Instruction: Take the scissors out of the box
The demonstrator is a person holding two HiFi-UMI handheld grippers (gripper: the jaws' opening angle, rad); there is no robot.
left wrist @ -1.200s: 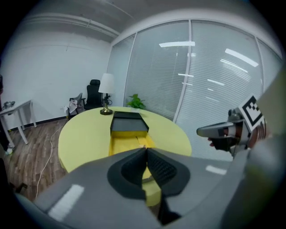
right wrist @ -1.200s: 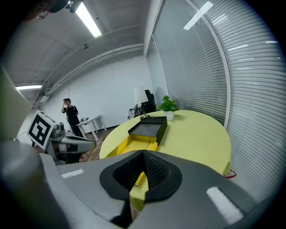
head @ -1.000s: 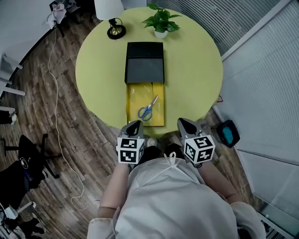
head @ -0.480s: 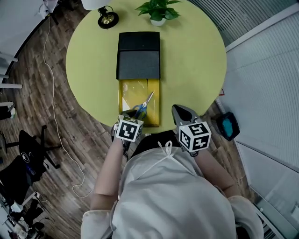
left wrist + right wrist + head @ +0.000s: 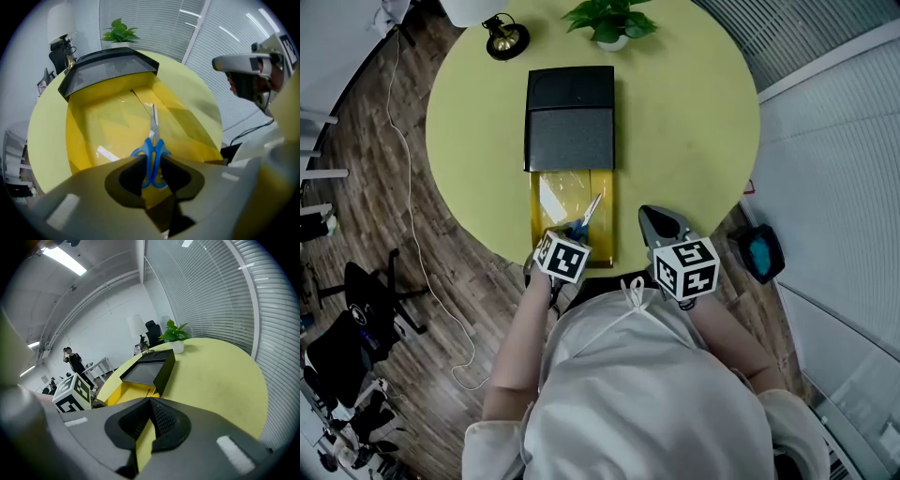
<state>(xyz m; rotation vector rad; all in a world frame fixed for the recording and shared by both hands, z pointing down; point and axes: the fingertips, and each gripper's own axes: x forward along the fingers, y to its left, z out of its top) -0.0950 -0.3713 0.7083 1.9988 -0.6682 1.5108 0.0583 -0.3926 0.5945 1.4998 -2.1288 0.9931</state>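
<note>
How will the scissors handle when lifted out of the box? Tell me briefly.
The scissors look stiff and light: thin metal blades, small blue plastic loops. The closed blades may swing open if only one loop is held. Lying flat on the glossy yellow floor of the box, they could slide when nudged.

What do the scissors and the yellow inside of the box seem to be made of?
Scissors: grey shiny blades, likely metal; smooth blue handles, likely plastic. Box: the yellow inside is glossy, with white glare, perhaps coated card or plastic; which one is unclear.
</note>
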